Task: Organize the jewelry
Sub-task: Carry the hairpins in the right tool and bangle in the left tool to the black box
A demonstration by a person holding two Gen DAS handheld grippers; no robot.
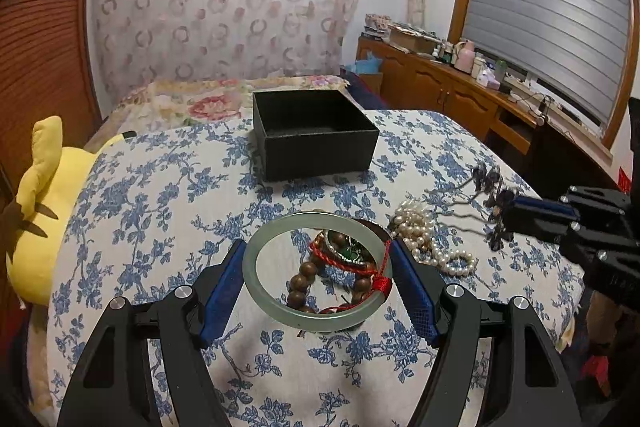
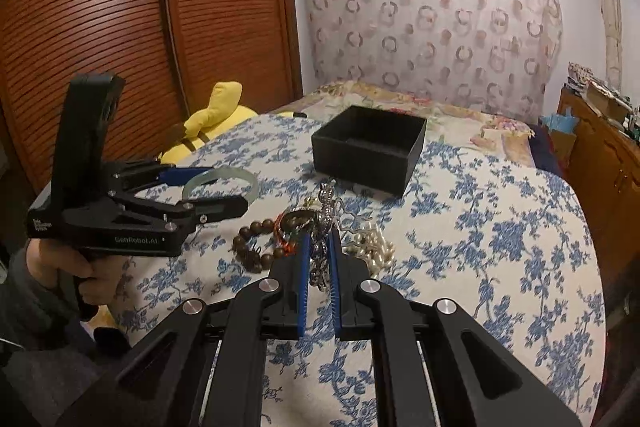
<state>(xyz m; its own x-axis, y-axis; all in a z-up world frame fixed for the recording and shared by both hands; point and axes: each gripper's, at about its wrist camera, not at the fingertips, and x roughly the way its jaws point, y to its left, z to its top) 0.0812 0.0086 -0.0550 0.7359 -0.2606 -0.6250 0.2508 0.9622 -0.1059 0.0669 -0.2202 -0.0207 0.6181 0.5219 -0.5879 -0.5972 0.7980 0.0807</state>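
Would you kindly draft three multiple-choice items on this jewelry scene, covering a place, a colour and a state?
1. Where does the black box stand?
A. On the blue-flowered cloth, beyond the jewelry pile
B. On the wooden cabinet
C. On the yellow plush toy

2. What colour is the bangle in the left hand-held gripper?
A. Bright red
B. Pale green
C. Black

3. How is the right hand-held gripper?
A. Wide open over the box
B. Shut on the pearl strand
C. Shut on the silver chain piece

Answers:
1 A: the box rests on the floral cloth, behind the beads.
2 B: the ring between the blue pads is translucent pale green.
3 C: its pads pinch a silvery chain piece, with the pearls lying apart to the side.
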